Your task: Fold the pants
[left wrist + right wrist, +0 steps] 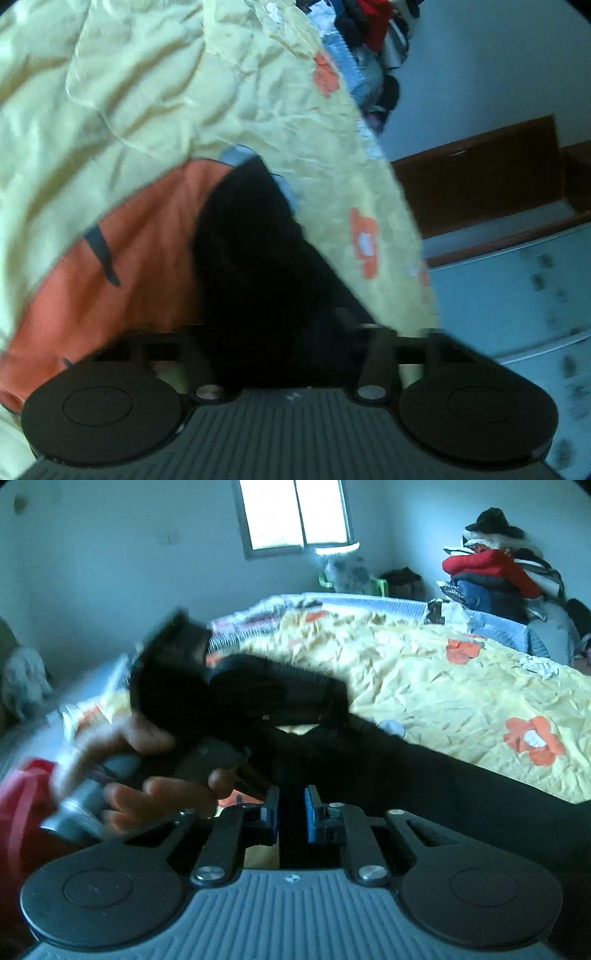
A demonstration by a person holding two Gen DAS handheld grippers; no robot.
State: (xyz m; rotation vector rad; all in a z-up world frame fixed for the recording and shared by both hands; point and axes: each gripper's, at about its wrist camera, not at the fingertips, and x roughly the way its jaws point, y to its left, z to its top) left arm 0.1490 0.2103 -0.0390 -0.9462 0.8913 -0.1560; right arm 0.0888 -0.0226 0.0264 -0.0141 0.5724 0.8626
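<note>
Black pants lifted partly off the yellow floral bedspread; free length trailing to the right and down out of the right wrist view, so long axis running roughly left to right across the near edge of the bed, the raised end at the grippers; waistband or hem, cannot tell through the blur.

Right gripper: blue pads drawn close with dark cloth filling the narrow gap; to all appearance clamped on the pants.

Left gripper: fingers buried under black fabric in its own view, so closed or apart cannot be told from there; in the right wrist view, seen as a blurred dark body with a bare hand on its handle, just left of and above the right gripper, cloth bunched at its nose.

Both tools near together at one end; the far end lying well to the right, nearer the right arm; judged next need: spreading the held edge apart or carrying it along that axis toward the trailing end.

Pile of clothes well apart at the far corner.
</note>
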